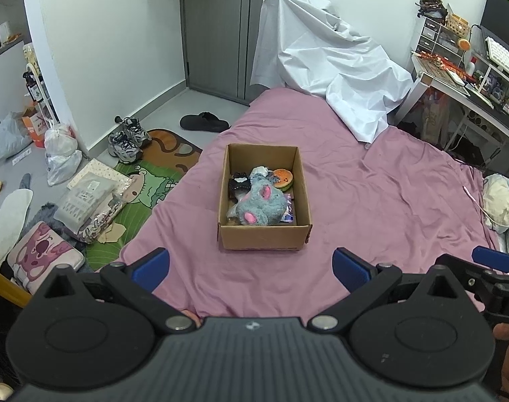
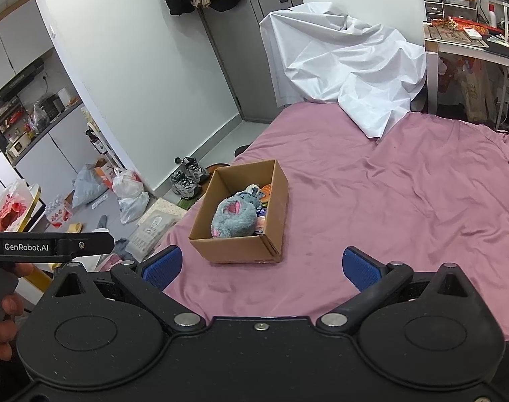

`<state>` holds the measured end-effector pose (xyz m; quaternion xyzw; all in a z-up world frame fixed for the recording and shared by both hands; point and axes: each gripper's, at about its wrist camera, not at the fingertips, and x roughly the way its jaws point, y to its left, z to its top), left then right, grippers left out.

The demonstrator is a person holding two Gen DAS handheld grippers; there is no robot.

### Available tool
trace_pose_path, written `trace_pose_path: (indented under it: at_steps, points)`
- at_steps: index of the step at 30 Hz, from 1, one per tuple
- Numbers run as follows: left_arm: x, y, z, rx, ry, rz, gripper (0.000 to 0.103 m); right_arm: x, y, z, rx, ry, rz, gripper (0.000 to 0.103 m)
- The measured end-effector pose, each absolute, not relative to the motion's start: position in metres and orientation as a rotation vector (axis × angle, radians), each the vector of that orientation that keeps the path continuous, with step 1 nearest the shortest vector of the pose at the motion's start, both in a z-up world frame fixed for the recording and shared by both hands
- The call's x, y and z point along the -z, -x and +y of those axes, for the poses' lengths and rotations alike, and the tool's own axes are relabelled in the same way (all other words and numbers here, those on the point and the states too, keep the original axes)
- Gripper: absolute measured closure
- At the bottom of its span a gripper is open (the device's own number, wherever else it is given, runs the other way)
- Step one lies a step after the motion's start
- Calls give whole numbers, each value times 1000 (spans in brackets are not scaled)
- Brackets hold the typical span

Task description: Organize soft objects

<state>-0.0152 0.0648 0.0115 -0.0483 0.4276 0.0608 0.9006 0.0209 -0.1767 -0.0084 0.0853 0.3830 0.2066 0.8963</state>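
We see cardboard box [image 1: 264,234] on pink bedsheet [image 1: 371,201], mid-bed, ahead of both grippers. Inside box: grey plush toy [image 1: 263,202] filling near half, burger-shaped squishy [image 1: 283,178] at far right corner, black plush [image 1: 238,182] at far left. Our left gripper [image 1: 251,269] released, blue pads wide apart, empty. Our right gripper [image 2: 263,266] likewise spread, empty, hovering near box. White sheet [image 1: 328,67] draped at far end.
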Motion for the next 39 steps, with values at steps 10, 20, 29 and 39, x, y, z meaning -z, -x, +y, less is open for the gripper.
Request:
trace_pose_path:
  at_steps: [10,20,29,39]
  points:
    - [-14,13,61,-127,81,881,0,9,-23,-179,-417,-181,800,0]
    - [-14,12,60,-125,74,885,0,9,-23,-179,-411,-183,801,0]
    - [-14,14,61,-124,75,880,0,8,-24,-182,-407,-184,802,0]
    - [-15,15,60,-118,68,873,0,7,-25,-182,-408,-185,809,0]
